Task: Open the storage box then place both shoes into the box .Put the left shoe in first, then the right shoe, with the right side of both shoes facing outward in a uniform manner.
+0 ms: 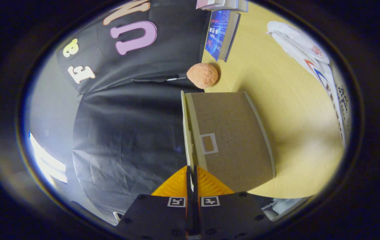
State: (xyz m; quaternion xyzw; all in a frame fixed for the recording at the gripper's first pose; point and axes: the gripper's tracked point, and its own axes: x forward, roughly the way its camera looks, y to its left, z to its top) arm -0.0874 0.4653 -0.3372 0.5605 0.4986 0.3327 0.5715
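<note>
Gripper (191,170) closed at the brown storage box (233,140).

A recording booth: black cloth wall (126,133), wooden table (276,83), books (221,33).

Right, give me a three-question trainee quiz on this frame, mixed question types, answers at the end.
1. True or false: the gripper has its fingers spread wide apart.
2. Multiple choice: what lies on the table just beyond the storage box? A) a mug B) an orange fuzzy ball C) a spoon
3. Short answer: what pale item lies on the table to the side of the box, away from the black cloth wall?

Key:
1. False; the fingers are closed together at the edge of the box's front panel.
2. B
3. A white shoe with coloured markings.
</note>
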